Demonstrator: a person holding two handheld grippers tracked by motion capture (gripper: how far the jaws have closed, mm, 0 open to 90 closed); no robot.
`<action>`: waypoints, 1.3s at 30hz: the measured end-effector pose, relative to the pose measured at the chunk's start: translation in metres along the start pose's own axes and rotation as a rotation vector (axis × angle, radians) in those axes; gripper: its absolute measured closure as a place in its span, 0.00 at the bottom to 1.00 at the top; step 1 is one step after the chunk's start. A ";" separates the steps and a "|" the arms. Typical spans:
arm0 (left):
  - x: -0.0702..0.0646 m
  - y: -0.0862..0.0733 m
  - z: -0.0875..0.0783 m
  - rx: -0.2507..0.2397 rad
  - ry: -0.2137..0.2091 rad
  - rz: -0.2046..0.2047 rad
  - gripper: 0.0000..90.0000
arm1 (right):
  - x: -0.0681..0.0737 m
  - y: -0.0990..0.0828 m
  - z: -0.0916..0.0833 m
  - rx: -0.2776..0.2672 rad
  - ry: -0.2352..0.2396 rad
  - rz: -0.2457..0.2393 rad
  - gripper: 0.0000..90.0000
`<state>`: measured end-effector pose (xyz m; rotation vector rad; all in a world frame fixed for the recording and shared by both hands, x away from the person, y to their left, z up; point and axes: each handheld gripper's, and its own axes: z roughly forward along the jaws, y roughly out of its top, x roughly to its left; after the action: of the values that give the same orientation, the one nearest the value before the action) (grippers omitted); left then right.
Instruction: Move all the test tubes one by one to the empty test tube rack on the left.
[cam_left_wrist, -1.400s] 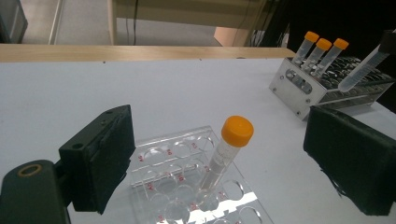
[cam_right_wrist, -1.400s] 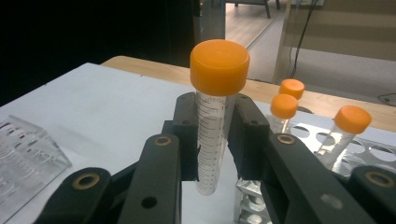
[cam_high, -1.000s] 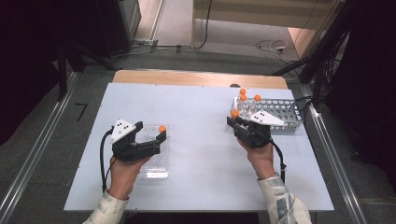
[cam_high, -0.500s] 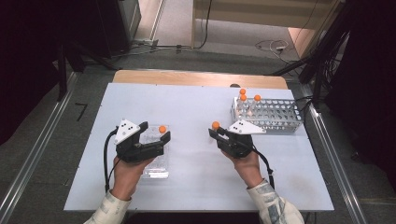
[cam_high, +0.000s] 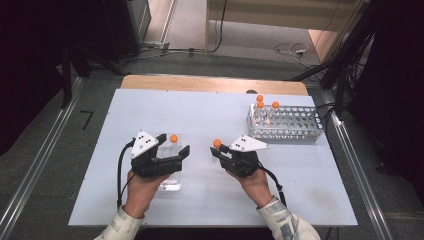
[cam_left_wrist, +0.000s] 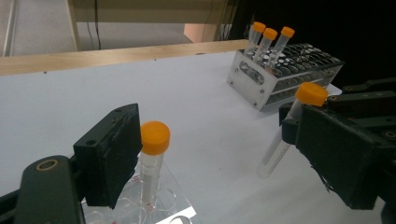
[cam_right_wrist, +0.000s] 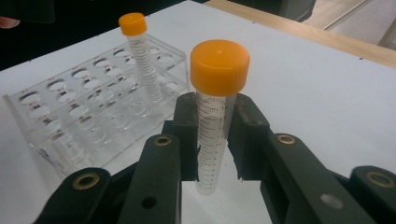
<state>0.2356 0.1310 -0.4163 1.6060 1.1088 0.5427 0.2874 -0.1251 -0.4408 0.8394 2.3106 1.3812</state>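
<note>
On the pale table (cam_high: 210, 125), two racks bracket the work: a metal rack (cam_high: 285, 127) at the far right holding three orange-capped tubes, and a clear rack (cam_right_wrist: 88, 116) near the person's left hand, partly under it in the high view. One capped tube (cam_left_wrist: 152, 158) already stands upright in the clear rack, in a hole near its far end.

The right gripper (cam_high: 222, 150) is clenched on a carried tube (cam_right_wrist: 215, 116), its pads gripping the graduated body below the orange cap, the tube's long axis upright and the rounded tip hanging free above the table. It sits between the two racks, well apart from the metal one and closer to the clear one.

The left gripper (cam_high: 175, 150) is released; its jaws have just been closing a little, and they stand either side of the standing tube without pressing on it (one pad just beside it in the left gripper view).

The coming move likely turns on this: the clear rack's empty holes lie to the left of the carried tube, and the tube's axis already matches theirs, so it seems to need only a sideways carry and a straight lowering. The right hand has the tube; the left is nearer the rack and could steady it.
</note>
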 end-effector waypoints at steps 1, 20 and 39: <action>-0.001 0.000 0.000 0.005 -0.003 0.008 0.16 | 0.002 0.000 0.001 0.001 0.006 -0.002 0.80; -0.026 -0.013 0.013 0.048 -0.135 0.089 0.46 | 0.032 -0.005 0.013 0.038 0.089 -0.056 0.80; -0.031 -0.019 0.018 0.071 -0.158 0.137 0.76 | 0.042 -0.006 0.015 0.042 0.118 -0.066 0.80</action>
<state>0.2285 0.0947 -0.4337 1.7639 0.9135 0.4614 0.2613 -0.0903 -0.4521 0.7042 2.4403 1.3939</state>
